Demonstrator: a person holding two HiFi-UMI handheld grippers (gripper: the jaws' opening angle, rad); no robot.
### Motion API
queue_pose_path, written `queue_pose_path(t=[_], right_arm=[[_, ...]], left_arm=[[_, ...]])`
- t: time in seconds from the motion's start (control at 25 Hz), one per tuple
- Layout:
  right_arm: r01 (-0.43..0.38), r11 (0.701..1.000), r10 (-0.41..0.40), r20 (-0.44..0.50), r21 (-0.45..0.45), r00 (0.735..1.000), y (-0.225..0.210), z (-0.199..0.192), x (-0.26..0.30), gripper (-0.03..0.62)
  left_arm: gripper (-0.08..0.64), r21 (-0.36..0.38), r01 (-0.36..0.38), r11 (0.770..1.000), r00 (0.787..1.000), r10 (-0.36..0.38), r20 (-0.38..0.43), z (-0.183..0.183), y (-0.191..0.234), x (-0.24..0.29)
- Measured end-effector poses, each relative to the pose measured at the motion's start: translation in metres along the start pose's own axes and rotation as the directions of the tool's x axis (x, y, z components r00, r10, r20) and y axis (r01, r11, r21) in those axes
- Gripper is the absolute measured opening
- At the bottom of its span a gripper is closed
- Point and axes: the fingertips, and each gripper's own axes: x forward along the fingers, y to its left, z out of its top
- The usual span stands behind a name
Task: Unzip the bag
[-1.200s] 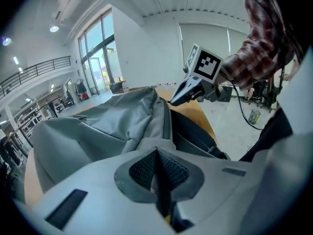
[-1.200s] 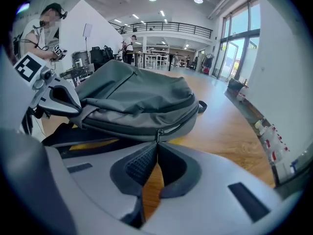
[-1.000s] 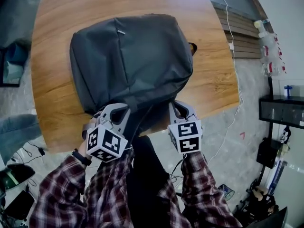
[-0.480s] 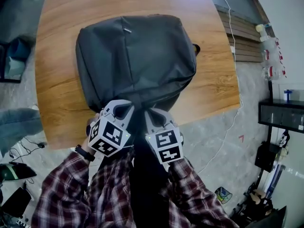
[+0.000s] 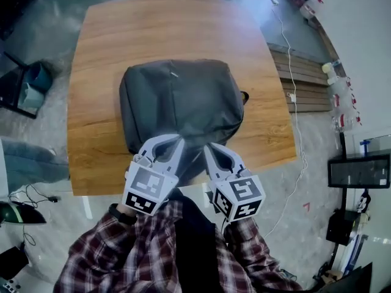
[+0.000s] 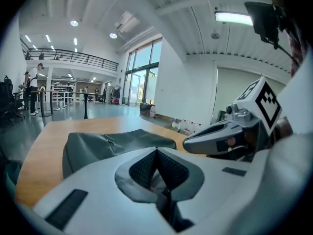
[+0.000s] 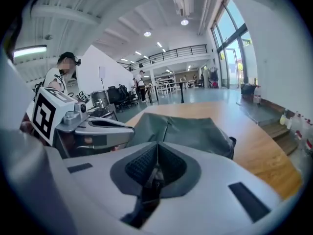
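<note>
A dark grey backpack [image 5: 183, 102] lies flat on the wooden table [image 5: 101, 72], its near end at the table's front edge. Both grippers meet side by side at that near end. My left gripper [image 5: 173, 146] is shut, and a dark strip [image 6: 168, 207] from the bag runs out between its jaws. My right gripper [image 5: 211, 151] is shut too, with a small zipper pull [image 7: 155, 176] on a dark strip pinched in it. The bag [image 6: 107, 146] stretches away beyond the left gripper [image 6: 156, 151], and likewise the bag [image 7: 190, 131] beyond the right gripper [image 7: 157, 145].
A white cable [image 5: 294, 72] runs over the floor to the right of the table, past wooden steps [image 5: 308, 81] and several bottles [image 5: 342, 102]. A chair [image 5: 27, 84] stands at the left. A black unit [image 5: 359, 171] sits at the right. People stand far off in the hall.
The right gripper has slid left along the bag's near edge until it sits beside the left one. The view has pulled back and up, so the bag looks smaller.
</note>
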Motion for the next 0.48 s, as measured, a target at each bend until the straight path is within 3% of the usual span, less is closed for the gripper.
queue_pose_path(t=[0.2,0.48], right_arm=[[-0.021,0.997,0.029,0.117,-0.071,0.993,0.014,0.059,-0.007,0.012],[-0.003,0.992,0.032,0.235,-0.126,0.971,0.021,0.108,-0.020,0.011]], left_arm=[[0.008,0.028,-0.074,0.997,0.996,0.072,0.048,0.045,-0.004,-0.015],[0.008,-0.003,-0.130,0.992,0.980,0.129,0.150,0.084,-0.002,-0.037]])
